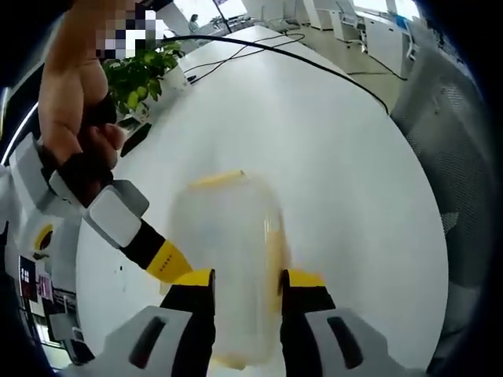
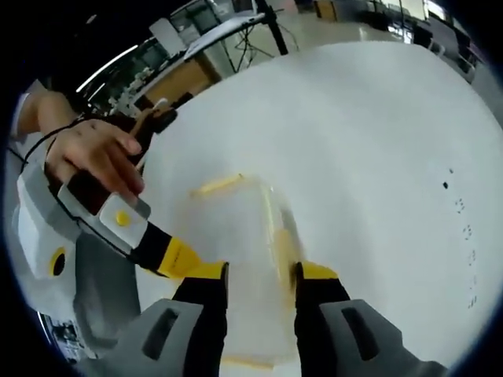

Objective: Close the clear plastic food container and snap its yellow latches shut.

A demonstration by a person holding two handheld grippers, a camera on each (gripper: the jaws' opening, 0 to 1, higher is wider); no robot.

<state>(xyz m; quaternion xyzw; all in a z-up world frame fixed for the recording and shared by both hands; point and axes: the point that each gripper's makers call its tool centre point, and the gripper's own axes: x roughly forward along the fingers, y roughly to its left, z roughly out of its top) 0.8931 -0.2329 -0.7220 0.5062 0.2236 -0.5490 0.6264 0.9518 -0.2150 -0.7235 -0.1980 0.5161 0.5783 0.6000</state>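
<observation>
Although motion blur smears much of both views, the lid of the clear plastic food container (image 1: 232, 259) appears to lie over its body already, so closing looks done or nearly done and the latches are what remains, as far as I can judge. Going from left to right in the left gripper view, a person's hand (image 1: 75, 102) holds the other tool, whose yellow-and-black tip comes in from the left and ends just beside the container's near-left edge; then comes the container itself, lying on the white table (image 1: 338, 149). The left gripper (image 1: 247, 290) has its jaws spread to either side of the container's near end, with the clear plastic showing between them; whether they pinch it or only straddle it I cannot tell. One yellow latch (image 1: 216, 179) lies along the far edge, and another yellow strip runs down the right side; their snapped or loose state is too blurred to read. In the right gripper view the same order holds: the hand (image 2: 90, 157), the other tool's tip, then the container (image 2: 251, 236), with the right gripper (image 2: 259, 287) likewise astride it, its grasp uncertain. The container looks empty.
</observation>
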